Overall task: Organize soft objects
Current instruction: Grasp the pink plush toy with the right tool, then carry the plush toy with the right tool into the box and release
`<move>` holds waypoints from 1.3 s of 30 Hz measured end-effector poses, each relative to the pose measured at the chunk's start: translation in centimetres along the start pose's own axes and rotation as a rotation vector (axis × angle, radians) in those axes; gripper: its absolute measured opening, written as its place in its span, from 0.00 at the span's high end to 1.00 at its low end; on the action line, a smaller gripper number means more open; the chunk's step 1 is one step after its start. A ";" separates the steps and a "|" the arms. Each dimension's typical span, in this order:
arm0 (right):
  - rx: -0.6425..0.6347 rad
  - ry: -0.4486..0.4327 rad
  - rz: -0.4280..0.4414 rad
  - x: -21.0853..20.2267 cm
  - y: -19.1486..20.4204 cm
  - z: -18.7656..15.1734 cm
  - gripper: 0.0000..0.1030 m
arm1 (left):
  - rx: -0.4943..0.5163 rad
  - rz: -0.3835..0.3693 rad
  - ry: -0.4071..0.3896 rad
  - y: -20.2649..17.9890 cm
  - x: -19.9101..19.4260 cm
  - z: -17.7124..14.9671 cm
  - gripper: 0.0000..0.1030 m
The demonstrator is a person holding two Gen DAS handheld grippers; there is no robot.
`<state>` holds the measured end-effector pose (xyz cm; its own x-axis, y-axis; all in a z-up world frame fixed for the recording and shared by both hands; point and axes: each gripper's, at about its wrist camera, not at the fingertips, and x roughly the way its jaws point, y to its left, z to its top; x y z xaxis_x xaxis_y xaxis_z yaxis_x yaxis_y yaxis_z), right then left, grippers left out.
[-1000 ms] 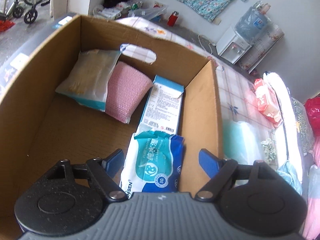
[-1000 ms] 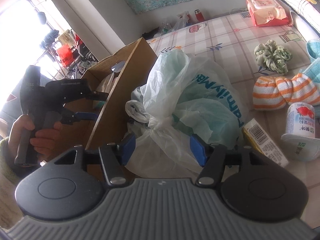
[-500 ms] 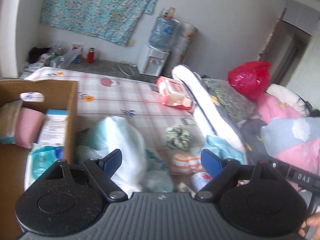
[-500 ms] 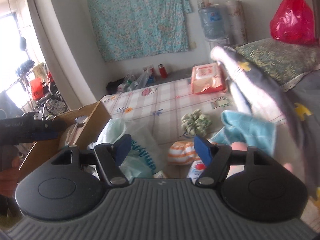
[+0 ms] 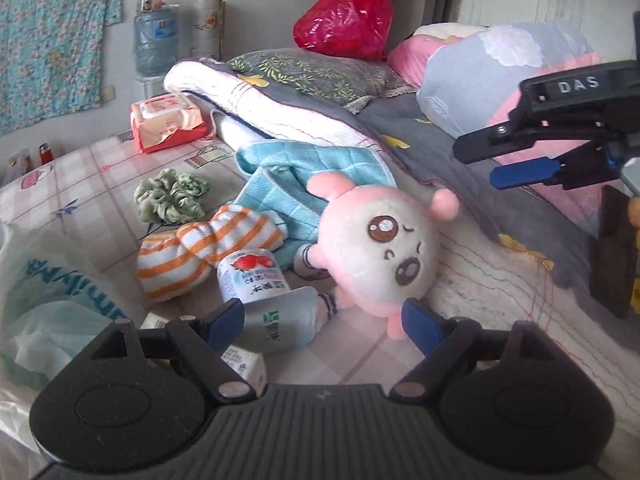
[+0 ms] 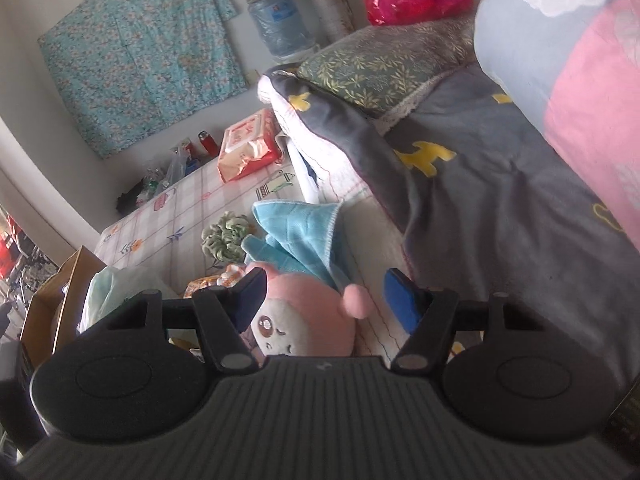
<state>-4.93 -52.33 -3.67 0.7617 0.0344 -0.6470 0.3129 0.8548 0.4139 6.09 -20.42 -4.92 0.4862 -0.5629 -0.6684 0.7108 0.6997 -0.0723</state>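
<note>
A pink and white plush toy (image 5: 380,248) lies on the bed beside a blue towel (image 5: 312,176), an orange-striped sock bundle (image 5: 200,248) and a green scrunchie (image 5: 172,198). My left gripper (image 5: 322,322) hovers just in front of the plush, its jaws opening. A yoghurt cup (image 5: 252,276) and the plush's lower edge lie between them, untouched. My right gripper (image 6: 326,292) hangs above the plush (image 6: 308,320) with its jaws closing. The toy is below and between them, and the right pad stands clear of it. In the left wrist view the right gripper (image 5: 524,172) shows at the upper right.
A knotted plastic bag (image 5: 48,292) lies at the left, and the cardboard box (image 6: 48,312) stands beyond it. A red wet-wipes pack (image 5: 168,122) sits further back. Folded quilts (image 5: 304,120), a pillow (image 6: 380,64) and a grey blanket (image 6: 500,184) bound the right side.
Both grippers have swung right, away from the box and the plastic bag, to the plush toy. The left gripper came out of the box, and its view has rolled.
</note>
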 end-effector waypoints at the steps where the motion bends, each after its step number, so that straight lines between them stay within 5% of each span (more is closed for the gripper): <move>1: 0.020 0.015 -0.003 0.8 -0.4 -0.2 0.45 | 0.021 -0.001 -0.031 -0.5 0.2 -0.1 0.11; 4: 0.060 0.040 -0.017 3.0 -1.3 -0.6 0.50 | 0.088 -0.015 -0.088 -1.4 0.9 0.2 0.10; 18: 0.070 0.074 -0.033 7.0 -1.2 -1.0 0.86 | 0.167 -0.046 -0.053 -3.3 5.3 1.7 0.12; 24: 0.007 0.035 -0.052 6.0 -0.1 -1.5 0.90 | 0.207 -0.030 -0.055 -3.8 5.6 1.5 0.14; 39: -0.154 -0.105 0.039 -0.3 6.0 -1.5 0.91 | 0.026 -0.039 -0.220 -1.0 -0.8 2.4 0.18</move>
<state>-4.08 -46.45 -1.97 0.8292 0.0216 -0.5585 0.1976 0.9234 0.3291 6.21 -21.66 -2.56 0.5553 -0.6736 -0.4877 0.7425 0.6657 -0.0740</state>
